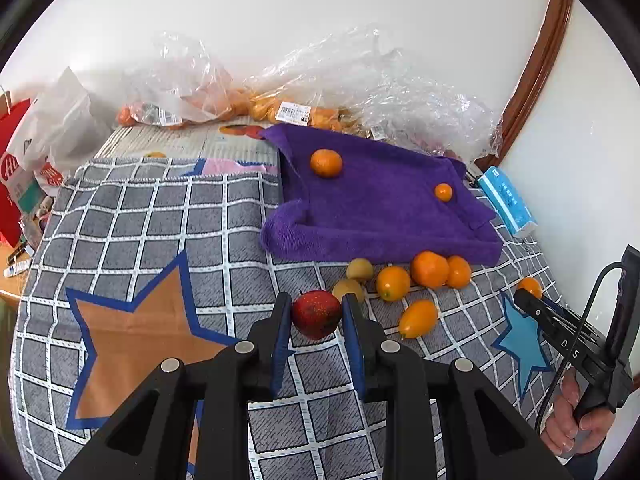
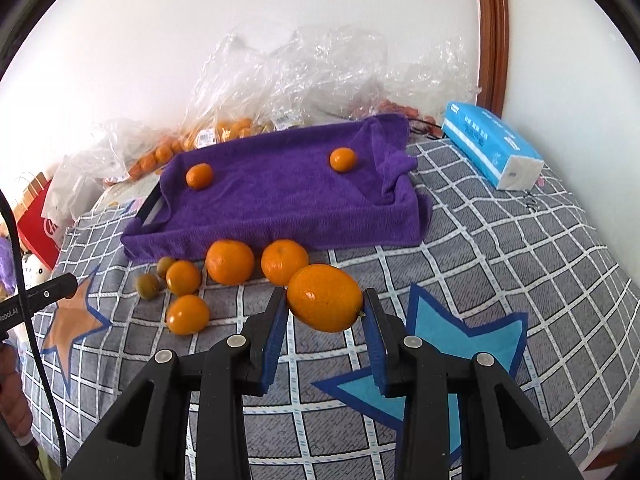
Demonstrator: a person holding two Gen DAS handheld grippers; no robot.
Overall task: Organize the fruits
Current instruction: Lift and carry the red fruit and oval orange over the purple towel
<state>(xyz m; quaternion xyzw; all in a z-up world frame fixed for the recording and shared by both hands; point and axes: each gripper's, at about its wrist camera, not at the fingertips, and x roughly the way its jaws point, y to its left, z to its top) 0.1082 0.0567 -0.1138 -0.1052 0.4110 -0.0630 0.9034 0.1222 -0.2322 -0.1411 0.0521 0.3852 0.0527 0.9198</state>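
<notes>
Both grippers are carrying fruit w/ the purple towel-lined tray (image 1: 400, 220) lying straight ahead and beyond them, so the coming move, I'd judge, is a forward reach over the tray's near wall. The left gripper (image 1: 316, 314) is clenching a red apple (image 1: 317, 314) between its blue pads, stem pointing up-left, apple lifted off the checked blanket (image 1: 160, 220). The right gripper (image 2: 325, 312) is clamping an oval orange (image 2: 325, 297), its long axis running across the jaws, so the pads are pressing on its two ends. The tray is already holding two small oranges: one at the back left (image 1: 326, 163), one toward the far right corner (image 1: 443, 192), w/ the middle free. A cluster of loose fruit (image 1: 430, 269) is sitting btwn the grippers and the tray's near wall, touching it in places. From the left wrist view the tray is lying ahead and slightly right; from the right wrist view, ahead and slightly left, so neither hand looks clearly nearer. Risk: a low pass could be knocking that cluster, so both loads probably need height before going fwd.
</notes>
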